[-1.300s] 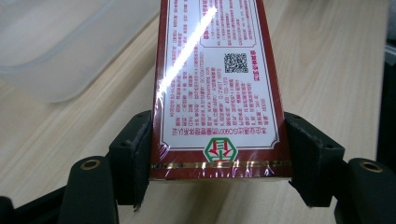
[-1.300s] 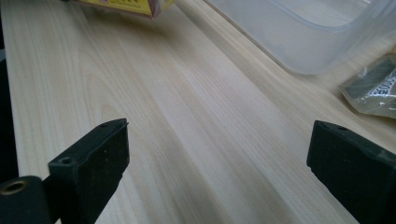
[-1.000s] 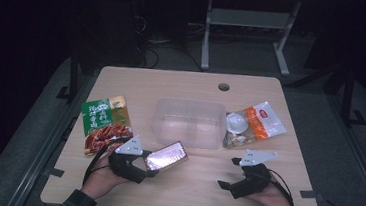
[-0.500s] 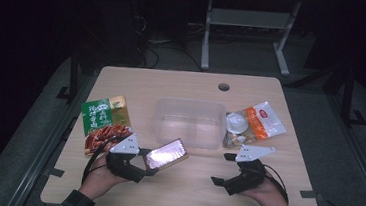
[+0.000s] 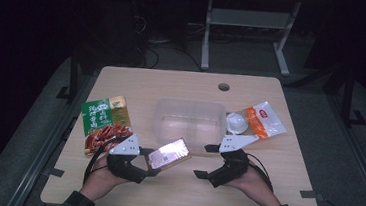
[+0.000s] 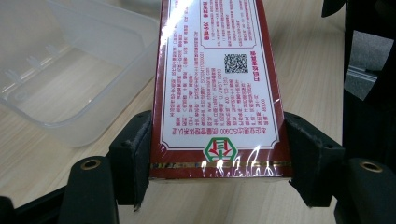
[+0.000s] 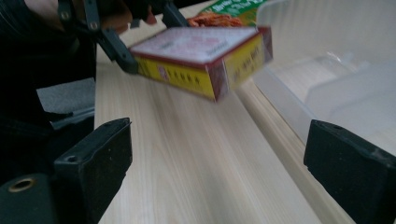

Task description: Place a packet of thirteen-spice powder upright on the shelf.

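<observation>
Red box (image 6: 219,88) between left jaws

Dim high view with dark surroundings, glare on the box's (image 6: 219,88) film, right gripper view motion-blurred

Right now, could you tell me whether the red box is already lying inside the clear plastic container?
No, the red box is clamped in the left gripper, beside the clear plastic container.

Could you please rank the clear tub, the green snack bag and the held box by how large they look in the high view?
1. Clear tub
2. Green snack bag
3. Box, held off the table and tilted, so its rank is less sure.
</observation>
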A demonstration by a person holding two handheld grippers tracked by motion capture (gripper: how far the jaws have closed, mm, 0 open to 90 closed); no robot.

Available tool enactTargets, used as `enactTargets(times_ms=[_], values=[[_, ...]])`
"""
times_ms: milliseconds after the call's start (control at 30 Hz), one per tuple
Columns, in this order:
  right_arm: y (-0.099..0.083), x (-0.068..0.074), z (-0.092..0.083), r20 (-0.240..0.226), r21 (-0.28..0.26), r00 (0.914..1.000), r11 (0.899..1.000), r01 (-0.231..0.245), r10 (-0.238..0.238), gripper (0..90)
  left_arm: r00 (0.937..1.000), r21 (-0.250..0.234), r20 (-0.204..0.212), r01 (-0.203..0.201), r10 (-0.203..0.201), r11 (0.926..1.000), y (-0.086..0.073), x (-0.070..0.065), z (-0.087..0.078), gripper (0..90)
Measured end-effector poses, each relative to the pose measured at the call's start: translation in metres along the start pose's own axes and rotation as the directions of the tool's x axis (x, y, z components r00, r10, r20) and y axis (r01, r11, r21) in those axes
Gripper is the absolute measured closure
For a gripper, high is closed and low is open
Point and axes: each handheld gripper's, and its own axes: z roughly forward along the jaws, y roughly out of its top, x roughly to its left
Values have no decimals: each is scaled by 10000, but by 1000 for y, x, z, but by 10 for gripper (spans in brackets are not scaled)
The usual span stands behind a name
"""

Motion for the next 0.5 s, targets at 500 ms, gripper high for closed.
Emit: enactTargets(times_ms=[500], values=[[22,-4,25,-687,-375,9973,9989,-275,248,92,9997,-155,-195,-128,125,9998,2,-5,2,321]])
